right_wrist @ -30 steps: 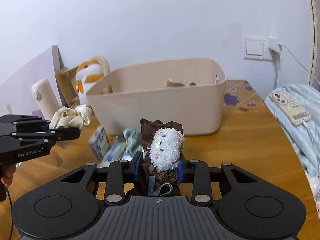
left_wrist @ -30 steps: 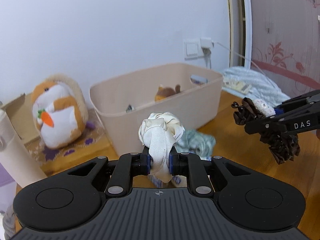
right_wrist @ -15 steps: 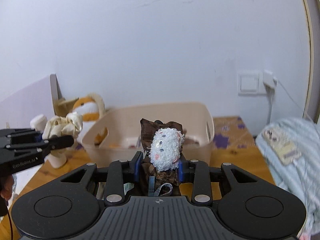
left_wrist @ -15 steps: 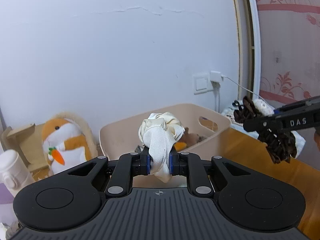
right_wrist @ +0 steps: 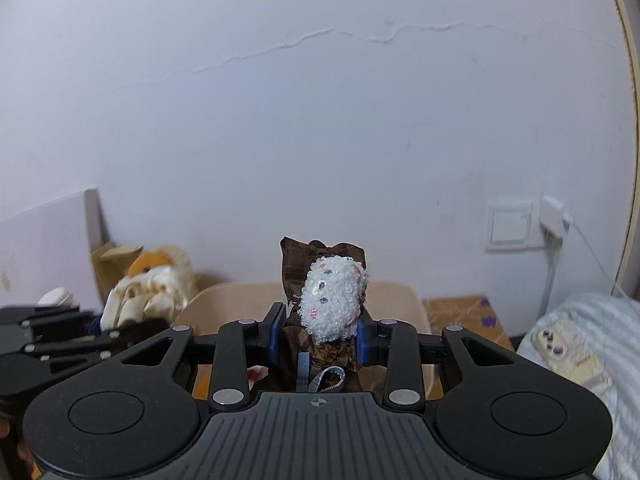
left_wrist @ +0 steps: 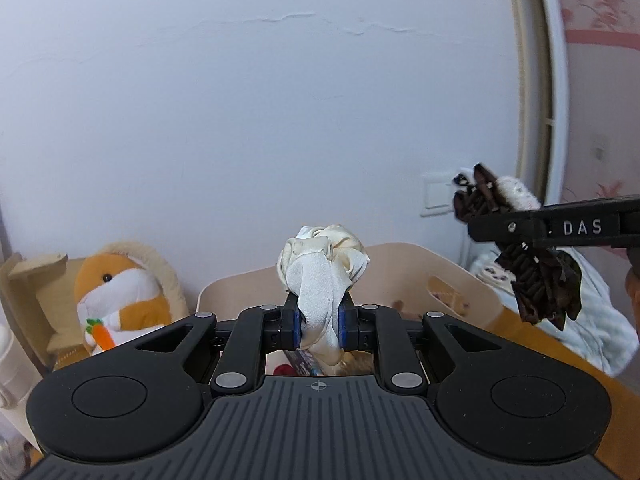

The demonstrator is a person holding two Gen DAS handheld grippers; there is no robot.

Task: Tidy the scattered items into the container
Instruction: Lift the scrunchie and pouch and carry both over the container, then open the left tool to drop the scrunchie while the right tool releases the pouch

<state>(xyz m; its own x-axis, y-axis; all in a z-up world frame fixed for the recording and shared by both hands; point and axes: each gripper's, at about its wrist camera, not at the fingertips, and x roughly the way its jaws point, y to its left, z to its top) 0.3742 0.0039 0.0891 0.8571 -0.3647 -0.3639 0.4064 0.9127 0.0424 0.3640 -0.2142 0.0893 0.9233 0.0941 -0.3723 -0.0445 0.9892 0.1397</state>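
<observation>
Left wrist view, left to right: at lower left a cardboard box (left_wrist: 34,276) stands against the wall with an orange-and-white plush toy (left_wrist: 120,296) holding a carrot just to its right. At centre the left gripper (left_wrist: 319,328) has its jaws pressed onto a cream satin scrunchie (left_wrist: 322,268), which bulges above the blue pads and hangs a little below them. Directly behind it, lower centre of the frame, lies the beige container (left_wrist: 460,276), its rim showing on both sides of the scrunchie; small items lie inside, too hidden to identify. At right the right gripper (left_wrist: 516,228) enters from the frame edge, pinching a dark brown fabric piece (left_wrist: 540,284) with a white fuzzy item (left_wrist: 516,190) on its far side; a light blue blanket (left_wrist: 600,312) lies on the wooden table (left_wrist: 560,356) below. Right wrist view, left to right: the left gripper (right_wrist: 120,330) appears at lower left, blurred, carrying the cream scrunchie (right_wrist: 140,300) in front of the plush toy (right_wrist: 150,264). At centre the right gripper (right_wrist: 320,338) clamps the brown fabric (right_wrist: 296,268) and the white fuzzy item (right_wrist: 332,306) together between its pads. The container (right_wrist: 404,304) sits behind and below them. At right are a wall switch (right_wrist: 510,224), a plugged charger (right_wrist: 554,210) and the blanket (right_wrist: 592,340).
</observation>
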